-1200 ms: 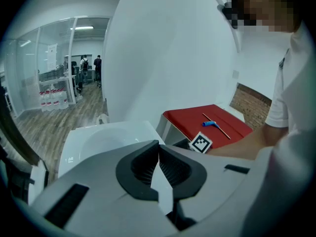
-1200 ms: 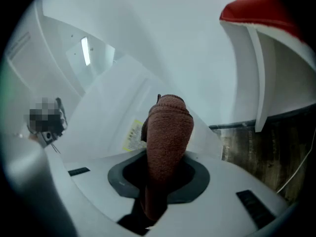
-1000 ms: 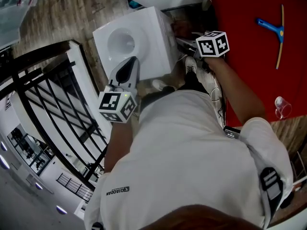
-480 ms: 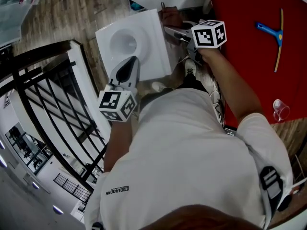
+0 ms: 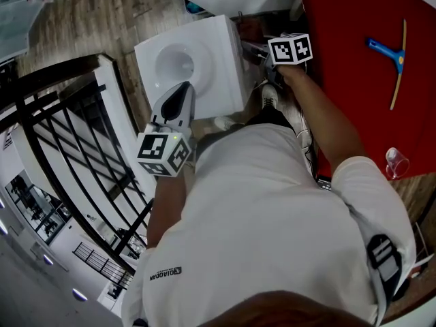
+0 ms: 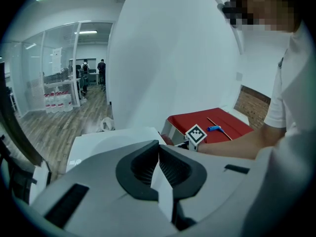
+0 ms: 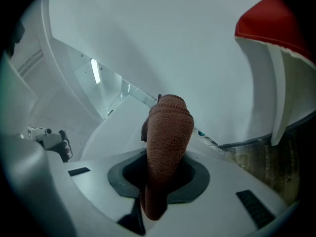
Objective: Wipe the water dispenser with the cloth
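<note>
From the head view, a white box-shaped water dispenser point(image 5: 204, 73) stands on a wooden plank floor point(image 5: 102, 12), between a black metal railing point(image 5: 61, 135) and a red tabletop point(image 5: 347, 73) that carries a blue-handled squeegee point(image 5: 390, 50) and a clear plastic cup point(image 5: 394, 161). The left gripper point(image 5: 181, 95) rests over the dispenser's front top edge, and the right gripper point(image 5: 253, 46) is at its right side. In the left gripper view the dark ribbed fingers point(image 6: 143, 167) are pressed together with nothing between them, the dispenser's top just beyond. In the right gripper view the fingers clench a rust-brown knitted cloth point(image 7: 168, 125), which stands up in front of a white surface; whether it touches cannot be told.
</note>
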